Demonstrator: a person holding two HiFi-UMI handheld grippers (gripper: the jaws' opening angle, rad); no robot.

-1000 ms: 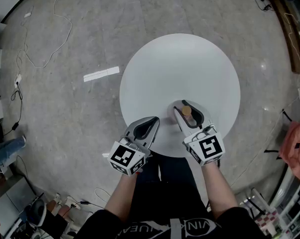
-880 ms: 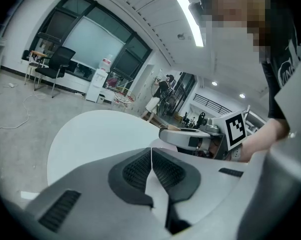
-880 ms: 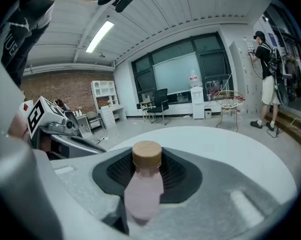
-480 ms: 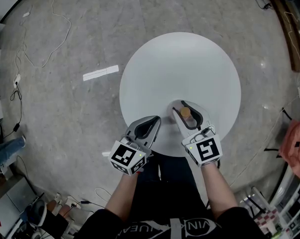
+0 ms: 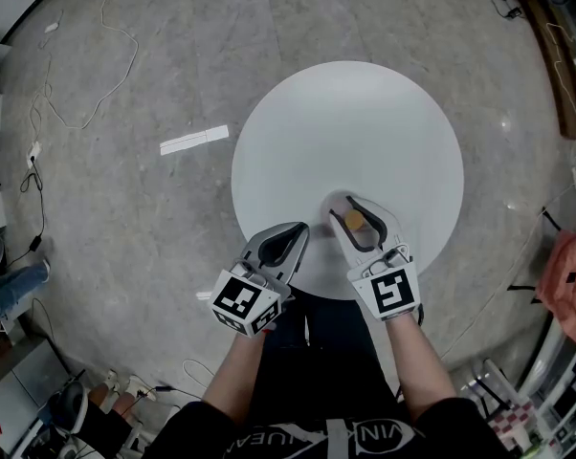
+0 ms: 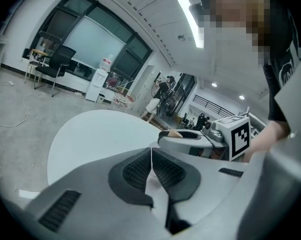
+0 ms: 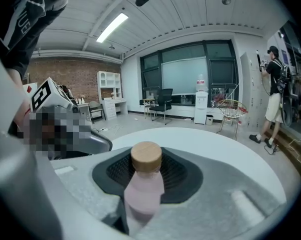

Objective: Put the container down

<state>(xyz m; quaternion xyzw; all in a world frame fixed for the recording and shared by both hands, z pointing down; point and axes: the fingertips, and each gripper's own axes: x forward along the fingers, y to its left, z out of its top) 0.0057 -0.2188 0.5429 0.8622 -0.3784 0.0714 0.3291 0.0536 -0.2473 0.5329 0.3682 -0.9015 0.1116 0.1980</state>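
A small pale pink container with a tan wooden cap stands upright between the dark pads of my right gripper, which is shut on it. In the head view its cap shows inside the right gripper over the near part of the round white table. My left gripper hovers at the table's near edge, shut with nothing in it; its ribbed pads meet in the left gripper view. The container's base is hidden.
Grey concrete floor surrounds the table, with a strip of white tape and loose cables to the left. A person stands at the far right of the room, with an office chair and a water cooler by the windows.
My right gripper has drawn slightly toward me with the container; its marker cube sits a little lower in the head view. The left gripper has not moved.
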